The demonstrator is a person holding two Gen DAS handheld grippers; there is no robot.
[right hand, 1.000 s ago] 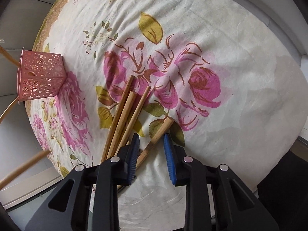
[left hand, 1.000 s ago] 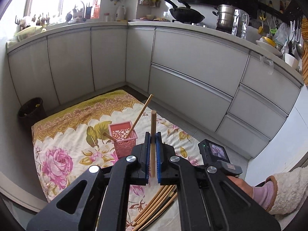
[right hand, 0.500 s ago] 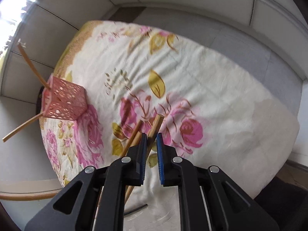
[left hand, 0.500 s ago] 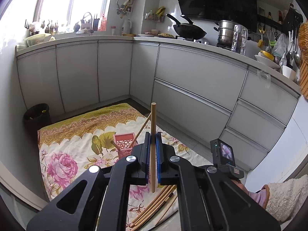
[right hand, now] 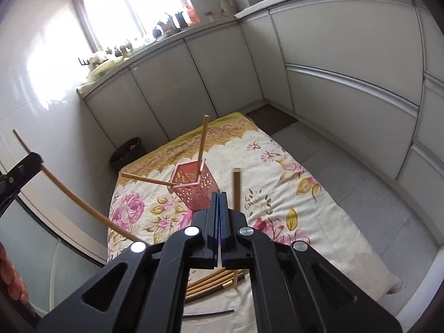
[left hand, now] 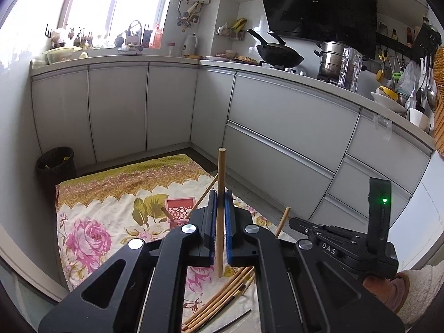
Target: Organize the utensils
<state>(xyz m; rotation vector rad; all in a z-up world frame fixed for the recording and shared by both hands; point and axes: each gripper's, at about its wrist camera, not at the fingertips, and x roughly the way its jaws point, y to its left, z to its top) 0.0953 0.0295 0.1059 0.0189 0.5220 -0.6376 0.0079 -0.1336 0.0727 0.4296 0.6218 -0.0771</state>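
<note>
My left gripper is shut on a wooden chopstick and holds it upright above the floral cloth. My right gripper is shut; a second chopstick stands upright just right of its jaws, and whether the pads clamp it is hidden. It also shows in the left wrist view. The pink lattice holder stands on the cloth with two chopsticks in it. Several loose chopsticks lie on the cloth below both grippers.
A dark waste bin stands at the cloth's far left corner. Grey cabinets run along the back and right. A thin black stick lies near the loose chopsticks. The left gripper's chopstick crosses the right wrist view.
My right gripper closed at the loose pile, then rose and tilted up toward the holder, a chopstick upright beside its jaws. My left gripper rose a little with its chopstick.
</note>
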